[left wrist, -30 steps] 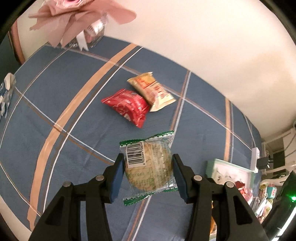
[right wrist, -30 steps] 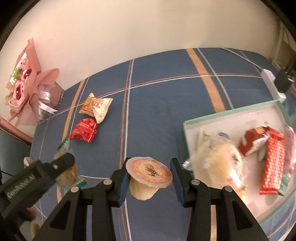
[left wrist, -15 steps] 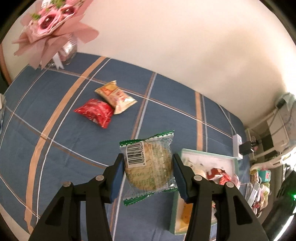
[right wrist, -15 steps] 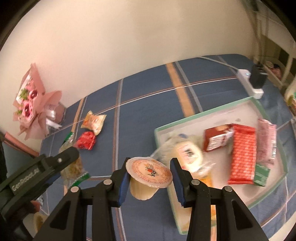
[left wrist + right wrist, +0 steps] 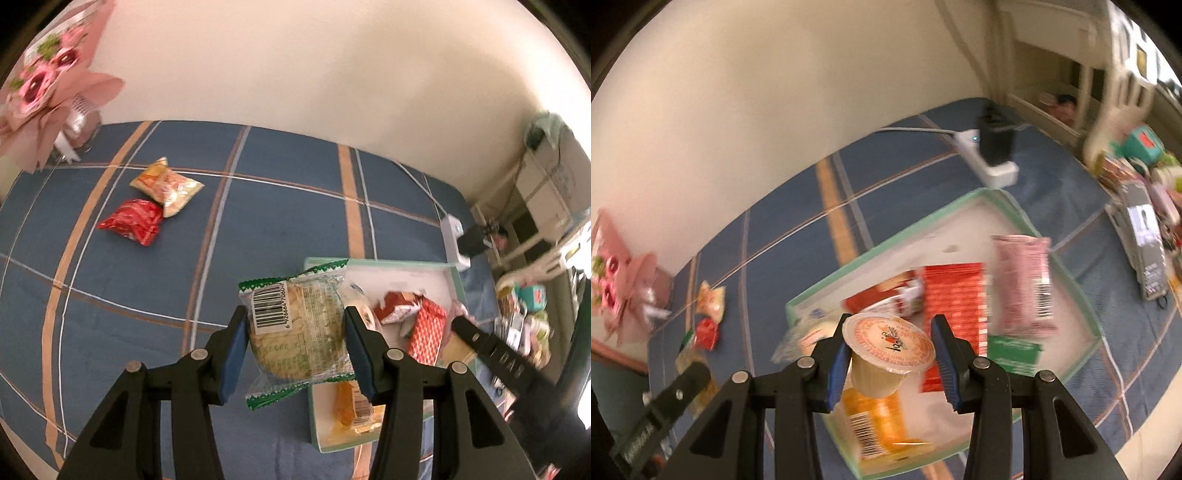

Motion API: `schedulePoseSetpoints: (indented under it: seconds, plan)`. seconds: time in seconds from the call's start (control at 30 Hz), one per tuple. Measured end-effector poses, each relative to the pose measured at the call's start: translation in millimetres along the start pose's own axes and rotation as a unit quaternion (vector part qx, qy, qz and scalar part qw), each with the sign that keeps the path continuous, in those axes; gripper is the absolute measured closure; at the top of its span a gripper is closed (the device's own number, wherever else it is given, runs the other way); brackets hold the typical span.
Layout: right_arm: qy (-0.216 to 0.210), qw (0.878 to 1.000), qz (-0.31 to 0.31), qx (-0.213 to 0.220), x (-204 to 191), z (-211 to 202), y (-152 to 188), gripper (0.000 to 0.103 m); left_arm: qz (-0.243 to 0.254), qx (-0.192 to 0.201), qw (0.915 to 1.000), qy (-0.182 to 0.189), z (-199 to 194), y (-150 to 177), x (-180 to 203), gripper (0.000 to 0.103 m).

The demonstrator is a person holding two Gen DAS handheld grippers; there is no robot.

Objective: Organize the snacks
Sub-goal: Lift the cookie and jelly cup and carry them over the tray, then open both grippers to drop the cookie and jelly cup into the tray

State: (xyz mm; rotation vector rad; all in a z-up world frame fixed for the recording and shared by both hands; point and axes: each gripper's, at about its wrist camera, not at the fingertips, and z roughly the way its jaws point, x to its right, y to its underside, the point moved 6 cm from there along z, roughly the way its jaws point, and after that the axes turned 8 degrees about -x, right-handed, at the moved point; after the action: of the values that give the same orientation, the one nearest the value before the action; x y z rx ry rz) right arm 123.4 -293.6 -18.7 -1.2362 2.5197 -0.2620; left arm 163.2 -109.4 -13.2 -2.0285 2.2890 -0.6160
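My left gripper (image 5: 295,347) is shut on a clear green-edged biscuit packet (image 5: 299,332), held above the left edge of the green-rimmed snack tray (image 5: 456,284). My right gripper (image 5: 890,354) is shut on a jelly cup (image 5: 886,350) with an orange lid, held over the near left part of the same tray (image 5: 1082,295). The tray holds several snacks, among them a red packet (image 5: 951,299) and a pink packet (image 5: 1023,280). A red packet (image 5: 131,221) and a yellow packet (image 5: 166,184) lie on the blue cloth at the far left.
A pink flower bouquet (image 5: 44,92) stands at the back left by the wall. A white power strip with a black plug (image 5: 991,155) lies behind the tray. A cluttered shelf (image 5: 1141,173) is at the right. The blue striped cloth (image 5: 258,221) covers the surface.
Both grippers have moved right toward the tray with their snacks still held. The tray now lies under the right gripper and beside the left one.
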Motion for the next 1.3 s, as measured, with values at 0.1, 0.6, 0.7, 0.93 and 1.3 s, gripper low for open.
schedulePoseSetpoints:
  seconds: [0.1, 0.6, 0.7, 0.93, 1.3]
  plan:
    - [0.011, 1.0, 0.024, 0.004, 19.9, -3.0, -7.3, 0.058, 0.022, -0.006, 0.9997, 0.001, 5.7, 5.2, 16.8, 0.051]
    - [0.002, 0.997, 0.074, -0.012, 71.1, 0.7, -12.4, 0.058, 0.123, -0.013, 0.9923, -0.009, 33.9, 33.6, 87.7, 0.05]
    - [0.001, 0.997, 0.074, -0.02, 72.7, 6.5, -11.3, 0.058, 0.135, -0.014, 0.9907, -0.01, 39.9, 36.6, 95.5, 0.05]
    - [-0.002, 0.997, 0.071, -0.034, 75.7, 15.8, -10.2, 0.058, 0.142, -0.018, 0.9896, -0.014, 53.9, 37.5, 104.7, 0.05]
    - [0.003, 0.996, 0.072, -0.053, 78.0, 28.5, -6.3, 0.057, 0.15, -0.021, 0.9883, -0.014, 67.3, 38.6, 113.5, 0.049]
